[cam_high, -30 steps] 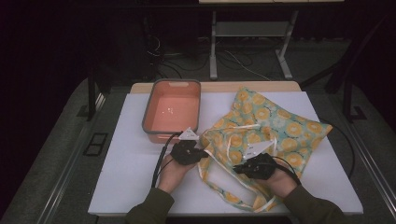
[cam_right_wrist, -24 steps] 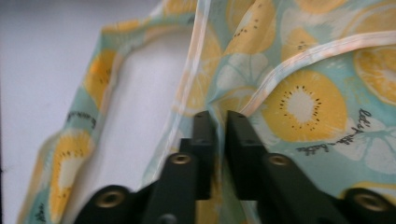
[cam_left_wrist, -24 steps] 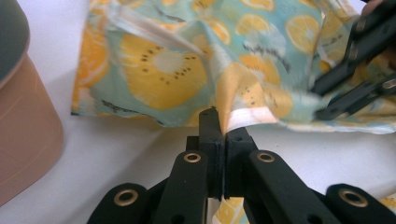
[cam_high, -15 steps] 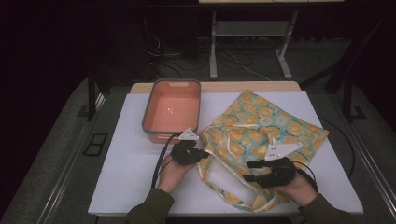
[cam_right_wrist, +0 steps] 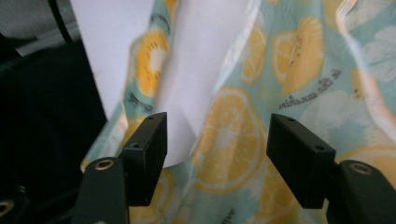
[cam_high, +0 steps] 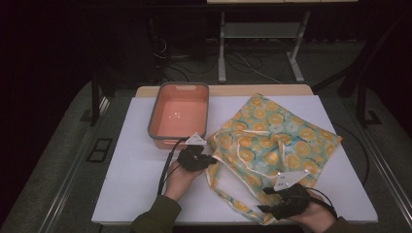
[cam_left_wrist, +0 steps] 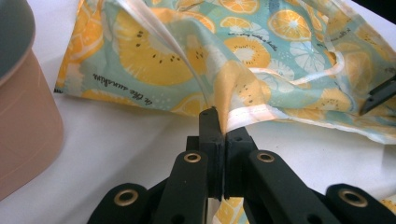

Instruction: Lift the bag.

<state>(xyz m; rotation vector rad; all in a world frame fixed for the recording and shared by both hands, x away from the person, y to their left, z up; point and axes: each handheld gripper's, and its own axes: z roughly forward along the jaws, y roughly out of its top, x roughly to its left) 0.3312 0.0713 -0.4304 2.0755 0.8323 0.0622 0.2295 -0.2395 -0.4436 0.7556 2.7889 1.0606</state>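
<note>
Right claw (cam_high: 270,208) slid to the bag's (cam_high: 272,131) near edge, jaws just opening.

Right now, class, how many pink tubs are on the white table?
1. The pink tub stands at the far left of the table, beside the fruit-print bag. Nothing in view hints at another, though the bag could cover something small.

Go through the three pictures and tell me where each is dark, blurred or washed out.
High view: the surroundings fall into near-black, with the white table and the fruit-print bag lit, and a soft sheen on the floor of the pink tub. Left gripper view: bright and sharp at the bag's edge, the tub's wall blurred. Right gripper view: the whole cloth soft and out of focus, the left side dark.
</note>
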